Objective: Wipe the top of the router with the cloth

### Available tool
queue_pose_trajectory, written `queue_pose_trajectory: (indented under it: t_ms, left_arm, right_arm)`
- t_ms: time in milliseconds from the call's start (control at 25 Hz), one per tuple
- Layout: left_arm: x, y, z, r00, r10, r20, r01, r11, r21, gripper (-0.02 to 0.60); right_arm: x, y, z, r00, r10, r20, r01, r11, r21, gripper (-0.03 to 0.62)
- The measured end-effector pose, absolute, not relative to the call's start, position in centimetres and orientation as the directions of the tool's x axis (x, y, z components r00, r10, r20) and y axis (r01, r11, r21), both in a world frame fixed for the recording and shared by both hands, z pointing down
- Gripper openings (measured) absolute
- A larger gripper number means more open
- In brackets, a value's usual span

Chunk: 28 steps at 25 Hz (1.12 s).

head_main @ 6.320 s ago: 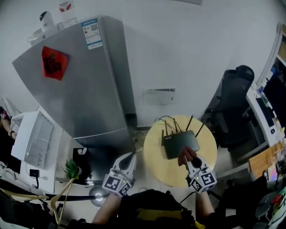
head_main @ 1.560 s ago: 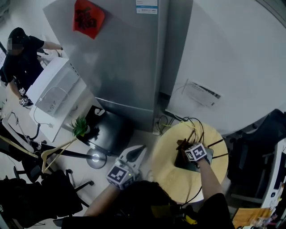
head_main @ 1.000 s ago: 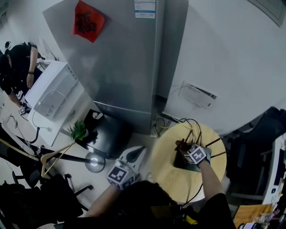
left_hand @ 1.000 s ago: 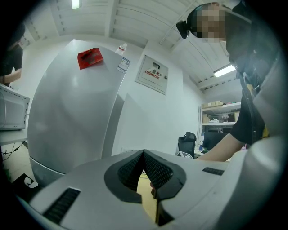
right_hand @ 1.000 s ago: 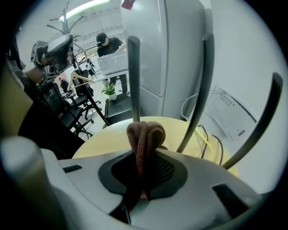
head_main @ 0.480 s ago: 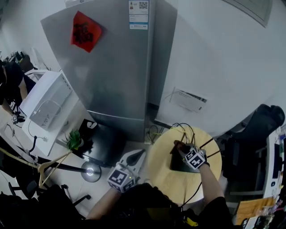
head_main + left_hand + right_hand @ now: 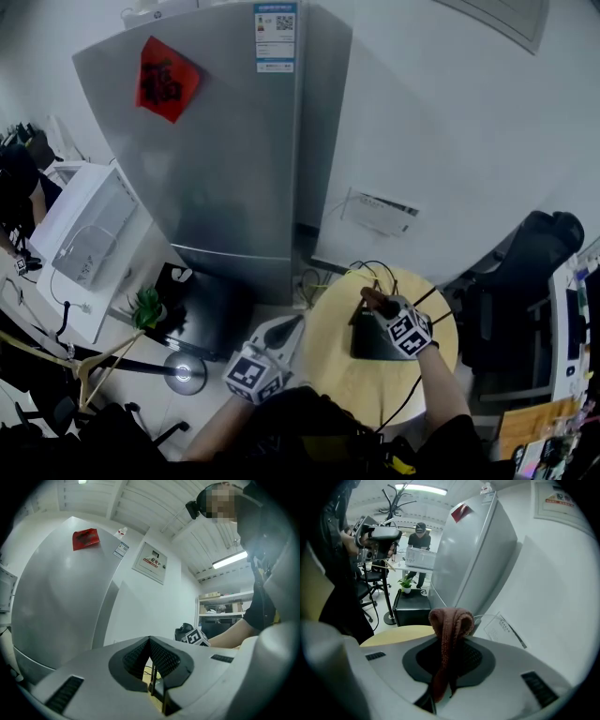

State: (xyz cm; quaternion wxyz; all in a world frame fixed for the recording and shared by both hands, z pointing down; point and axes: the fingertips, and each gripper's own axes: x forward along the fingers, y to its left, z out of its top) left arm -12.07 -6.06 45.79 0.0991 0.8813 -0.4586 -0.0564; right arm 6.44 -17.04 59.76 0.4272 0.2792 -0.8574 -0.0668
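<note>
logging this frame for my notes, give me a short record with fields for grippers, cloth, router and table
right gripper: jaws shut on cloth
left gripper: jaws shut, empty, left of table
cloth: reddish brown, at router's far edge, contact unclear
router: black, on table, under right gripper
table: round, wooden top

Swept the cloth (image 7: pixel 371 299) across the router (image 7: pixel 373 345): 6.3 s ago pressed at its near-right edge, by 1.6 s ago up at its far-left corner, since then barely shifted there. Brought the right gripper (image 7: pixel 380 307) along, from just in front of the router to over its top. Far to the router's left, lost most of the background person (image 7: pixel 13 192) off the head view's edge.
</note>
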Motion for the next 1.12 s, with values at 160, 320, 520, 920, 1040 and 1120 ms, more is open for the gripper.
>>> queue_pose_trajectory:
  t_ms: [160,320,520,920,1040,1120]
  left_arm:
    - [-11.5,-6.3,45.6,0.59,-0.807,-0.021,-0.784,-0.579,0.226,0.002]
    - [-11.2,-6.3,45.6,0.598,-0.801,-0.013,-0.778,-0.584,0.234,0.002]
    - [-11.4,-6.1,46.6,0.597,-0.802,0.01,-0.78,-0.578,0.238,0.002]
    - [-13.2,-6.0,47.7,0.555,-0.83,0.06,-0.814,-0.526,0.247,0.002]
    - [-14.4,-5.8,48.4,0.526,-0.846,0.082,-0.832,-0.493,0.253,0.002]
    - [-15.2,-5.7,48.8,0.503,-0.859,0.097,-0.847,-0.467,0.254,0.002]
  right_arm:
    - [6.6,-16.8,58.1,-0.514,-0.563,0.647,-0.471,0.816,0.336,0.064]
    - [7.6,-16.1,56.7,-0.528,-0.58,0.62,-0.524,0.797,0.3,0.064]
    - [10.2,-15.7,61.9,-0.402,-0.556,0.728,-0.583,0.768,0.264,0.064]
    - [7.9,-18.3,70.2,-0.237,-0.479,0.845,-0.743,0.65,0.159,0.064]
    - [8.3,-19.3,71.7,-0.209,-0.454,0.866,-0.775,0.617,0.137,0.064]
    - [8.1,-19.6,72.5,-0.203,-0.437,0.876,-0.777,0.616,0.127,0.064]
